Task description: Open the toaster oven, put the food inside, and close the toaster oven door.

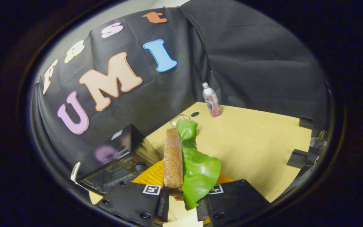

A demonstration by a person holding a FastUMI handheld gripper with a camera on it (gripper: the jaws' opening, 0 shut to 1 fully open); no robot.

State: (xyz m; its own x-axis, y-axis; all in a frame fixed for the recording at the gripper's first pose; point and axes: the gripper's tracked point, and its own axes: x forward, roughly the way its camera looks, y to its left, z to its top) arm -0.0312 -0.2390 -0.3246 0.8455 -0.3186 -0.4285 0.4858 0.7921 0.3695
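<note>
My gripper (183,201) is shut on the food, a slice of brown bread (172,159) with a green lettuce leaf (198,170) pressed against its right side. The food stands on edge between my fingers and is lifted above the table. The black toaster oven (118,157) sits just ahead and to the left of my fingers, seen from above, its glass door (104,179) tilted outward with a pale handle (75,172) at the near end. I cannot tell how far the door stands open.
An orange ribbed plate (151,176) lies under the food, between the oven and my fingers. A small bottle (211,100) stands at the table's (257,142) far corner by the black cloth. Black brackets (299,157) sit at the table's right edge.
</note>
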